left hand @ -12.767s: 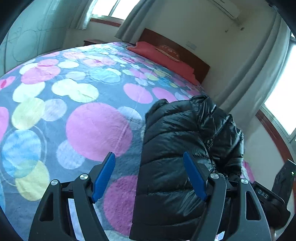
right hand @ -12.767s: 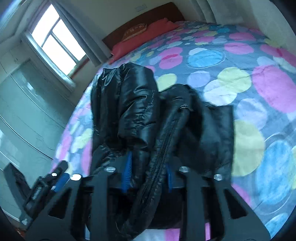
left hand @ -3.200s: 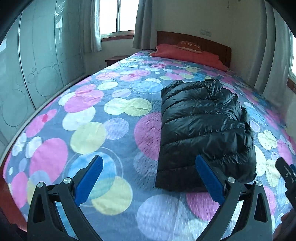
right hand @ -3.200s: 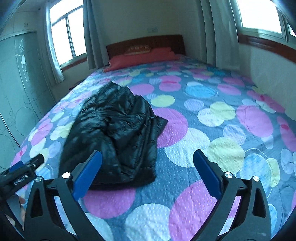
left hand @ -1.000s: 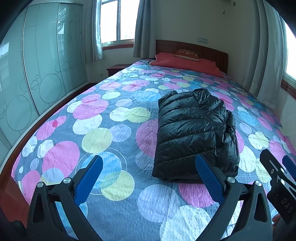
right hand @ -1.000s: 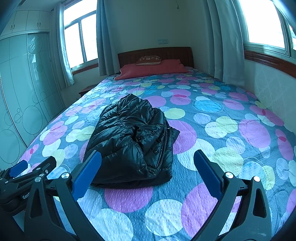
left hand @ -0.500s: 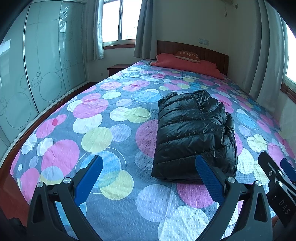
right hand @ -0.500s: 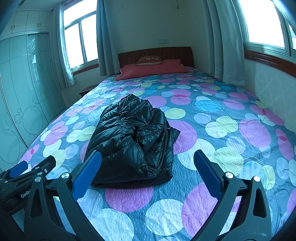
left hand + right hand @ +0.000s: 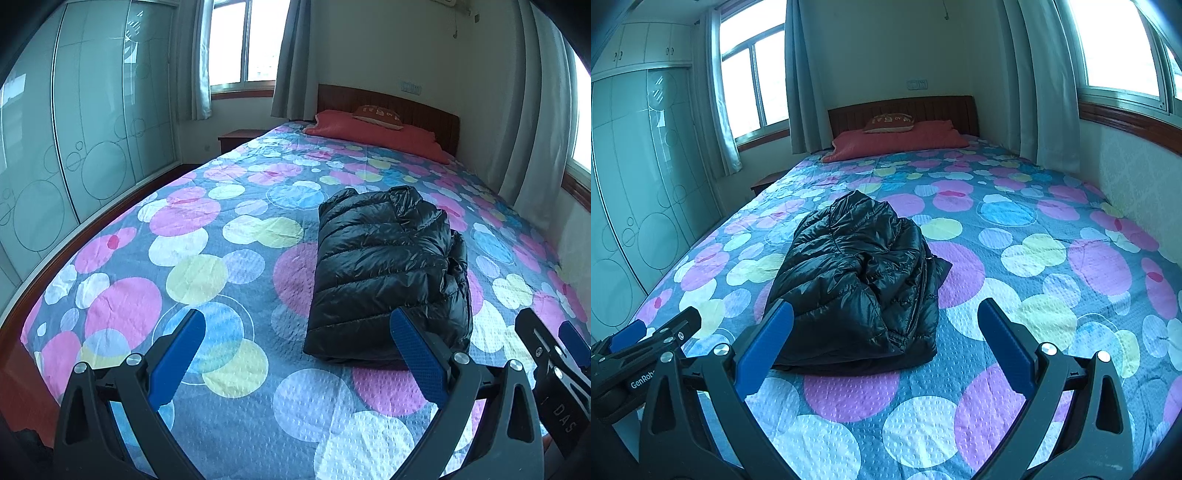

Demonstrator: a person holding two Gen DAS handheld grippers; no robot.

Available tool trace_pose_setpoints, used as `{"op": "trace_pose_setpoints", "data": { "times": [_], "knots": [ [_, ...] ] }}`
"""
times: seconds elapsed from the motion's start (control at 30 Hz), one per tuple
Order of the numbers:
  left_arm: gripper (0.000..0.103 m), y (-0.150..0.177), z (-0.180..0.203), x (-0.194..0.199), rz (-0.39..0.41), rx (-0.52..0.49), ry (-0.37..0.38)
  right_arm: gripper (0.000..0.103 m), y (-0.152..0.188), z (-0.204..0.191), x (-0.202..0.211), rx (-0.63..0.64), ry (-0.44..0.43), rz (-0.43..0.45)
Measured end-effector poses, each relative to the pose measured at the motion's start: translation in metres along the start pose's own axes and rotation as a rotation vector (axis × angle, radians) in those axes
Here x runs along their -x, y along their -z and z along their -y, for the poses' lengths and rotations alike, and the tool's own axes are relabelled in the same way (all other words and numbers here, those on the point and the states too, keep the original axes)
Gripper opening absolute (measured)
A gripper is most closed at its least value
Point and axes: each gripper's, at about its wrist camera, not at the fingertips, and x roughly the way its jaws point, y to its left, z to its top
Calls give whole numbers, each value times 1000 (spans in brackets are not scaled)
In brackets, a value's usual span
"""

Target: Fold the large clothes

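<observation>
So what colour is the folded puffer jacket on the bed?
Glossy black puffer jacket, clearest in the left wrist view.

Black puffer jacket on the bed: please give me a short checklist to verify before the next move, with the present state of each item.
1. Black puffer jacket lies folded in a compact bundle: ok.
2. Jacket rests fully on the bedspread, away from the edges: ok.
3. Left gripper is open and holds nothing: ok.
4. Right gripper is open and holds nothing: ok.
5. No fingers touch the jacket; both grippers are held back at the foot of the bed: ok.
6. Fold is tidy on the right side, where a flap sticks out: not ok.
</observation>
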Motion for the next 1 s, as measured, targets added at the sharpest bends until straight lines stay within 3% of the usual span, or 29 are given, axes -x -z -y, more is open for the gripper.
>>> {"op": "trace_pose_setpoints", "data": {
  "times": [0.73, 1.0],
  "knots": [
    [99, -4, 4, 10, 23, 18, 33, 100, -2, -6, 4, 3, -2, 6],
    [99, -5, 1, 3, 14, 49, -4, 100, -2, -5, 5, 3, -8, 2]
  ]
}}
